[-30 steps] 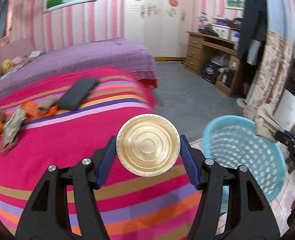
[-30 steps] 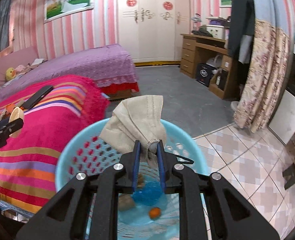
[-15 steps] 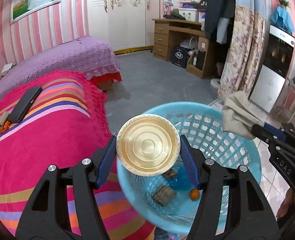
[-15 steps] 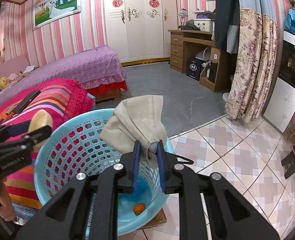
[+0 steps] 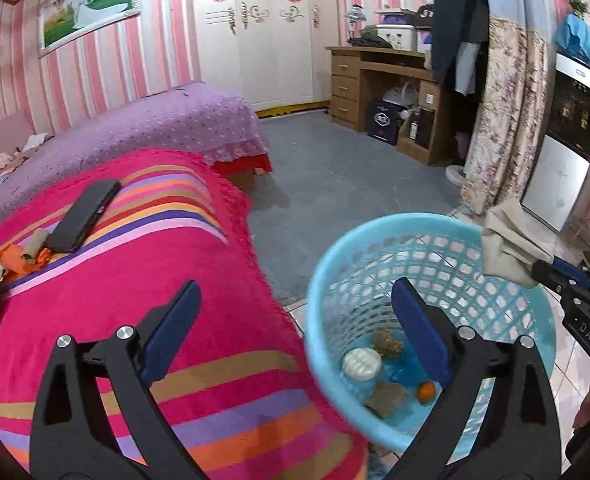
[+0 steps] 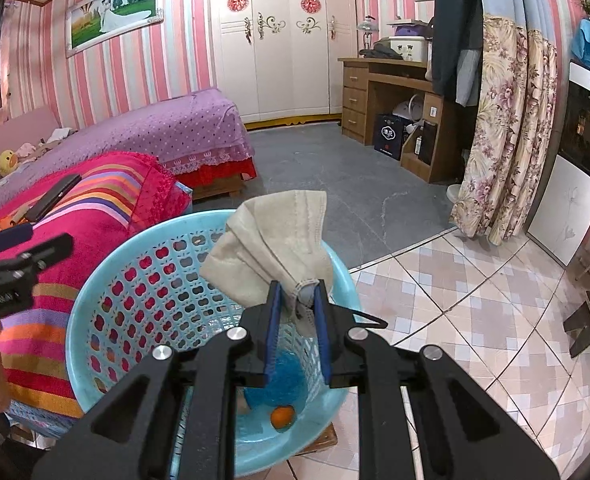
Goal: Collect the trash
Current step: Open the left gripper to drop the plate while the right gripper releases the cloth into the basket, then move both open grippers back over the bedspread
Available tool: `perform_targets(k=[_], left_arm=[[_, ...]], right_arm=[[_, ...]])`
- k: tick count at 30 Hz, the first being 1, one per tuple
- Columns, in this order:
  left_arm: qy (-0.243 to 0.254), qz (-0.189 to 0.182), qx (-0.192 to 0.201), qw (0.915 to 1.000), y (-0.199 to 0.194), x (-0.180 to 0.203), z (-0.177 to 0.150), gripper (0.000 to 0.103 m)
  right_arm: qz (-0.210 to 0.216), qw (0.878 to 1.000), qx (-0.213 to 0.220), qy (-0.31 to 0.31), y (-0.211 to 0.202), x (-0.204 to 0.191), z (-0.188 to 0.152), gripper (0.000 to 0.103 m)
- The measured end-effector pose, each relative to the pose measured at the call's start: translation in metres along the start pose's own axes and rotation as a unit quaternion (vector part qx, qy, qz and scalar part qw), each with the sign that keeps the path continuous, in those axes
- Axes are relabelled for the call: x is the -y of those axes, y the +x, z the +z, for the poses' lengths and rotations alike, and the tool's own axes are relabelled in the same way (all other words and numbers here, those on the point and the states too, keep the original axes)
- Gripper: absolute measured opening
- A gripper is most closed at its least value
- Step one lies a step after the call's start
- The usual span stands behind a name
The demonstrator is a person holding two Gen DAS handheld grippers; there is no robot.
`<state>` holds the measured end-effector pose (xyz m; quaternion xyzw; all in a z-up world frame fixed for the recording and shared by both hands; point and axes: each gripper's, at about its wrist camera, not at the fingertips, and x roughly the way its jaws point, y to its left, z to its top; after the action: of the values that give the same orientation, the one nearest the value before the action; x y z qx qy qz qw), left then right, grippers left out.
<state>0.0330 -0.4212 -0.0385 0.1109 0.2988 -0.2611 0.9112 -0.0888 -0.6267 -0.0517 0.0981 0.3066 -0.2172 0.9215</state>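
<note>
Since the last frame my left claw (image 5: 293, 320) has let go: jaws wide apart, nothing held. Round gold paper plate (image 5: 362, 363) now lies underside up in the light-blue perforated plastic basket (image 5: 323, 280), among a small orange fruit (image 5: 426, 392) and scraps. My right claw (image 6: 298, 322), above the basket, pinches a crumpled beige face mask (image 6: 271, 256). Beyond: striped pink blanket (image 5: 135, 280), black phone (image 5: 85, 216).

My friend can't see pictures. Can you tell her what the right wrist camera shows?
The right gripper pinches a beige face mask over a light blue basket with an orange bit inside, beside a striped pink bed.
</note>
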Motion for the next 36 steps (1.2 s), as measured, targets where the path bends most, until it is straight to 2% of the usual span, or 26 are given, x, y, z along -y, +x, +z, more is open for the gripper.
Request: perform_targets(k=[5, 8, 9, 10, 12, 14, 16, 18, 21, 28, 32, 36], left_arm=[[-0.017, 0.009, 0.006, 0.9998, -0.007, -0.022, 0.004, 0.094], [-0.023, 0.014, 0.011, 0.9996, -0.012, -0.032, 0.006, 0.095], [-0.024, 0.016, 0.013, 0.9995, -0.014, -0.035, 0.007, 0.095], [-0.026, 0.017, 0.015, 0.9994, -0.017, -0.041, 0.007, 0.096], [-0.028, 0.021, 0.018, 0.9992, -0.02, -0.048, 0.006, 0.096], [-0.033, 0.023, 0.019, 0.999, -0.025, -0.058, 0.004, 0.097], [-0.04, 0.025, 0.019, 0.9987, -0.029, -0.069, 0.002, 0.097], [-0.048, 0.029, 0.02, 0.9982, -0.034, -0.083, 0.0, 0.097], [-0.057, 0.035, 0.025, 0.9974, -0.043, -0.105, -0.005, 0.097], [-0.078, 0.07, 0.032, 0.994, -0.067, -0.172, -0.016, 0.097], [-0.085, 0.098, 0.031, 0.991, -0.081, -0.22, -0.02, 0.097], [-0.095, 0.129, 0.031, 0.9866, -0.096, -0.271, -0.029, 0.098]], right_arm=[[-0.002, 1.0, -0.001, -0.004, 0.009, -0.011, -0.003, 0.021], [-0.012, 1.0, -0.006, -0.01, 0.013, -0.017, -0.006, 0.029], [-0.014, 1.0, -0.006, -0.01, 0.013, -0.019, -0.007, 0.04], [-0.014, 1.0, -0.003, -0.009, 0.012, -0.021, -0.009, 0.055], [-0.018, 1.0, 0.003, -0.006, 0.009, -0.024, -0.01, 0.067], [-0.018, 1.0, 0.005, -0.005, 0.008, -0.03, -0.01, 0.07], [-0.018, 1.0, 0.009, -0.005, 0.005, -0.037, -0.009, 0.084], [-0.025, 0.999, 0.023, -0.008, 0.0, -0.048, -0.007, 0.091], [-0.021, 0.999, 0.036, -0.011, -0.006, -0.067, -0.003, 0.096], [-0.005, 0.999, 0.047, -0.025, -0.012, -0.116, 0.007, 0.098], [0.023, 0.998, 0.052, -0.016, -0.012, -0.15, 0.012, 0.098], [0.05, 0.997, 0.049, -0.035, -0.006, -0.195, 0.014, 0.098]])
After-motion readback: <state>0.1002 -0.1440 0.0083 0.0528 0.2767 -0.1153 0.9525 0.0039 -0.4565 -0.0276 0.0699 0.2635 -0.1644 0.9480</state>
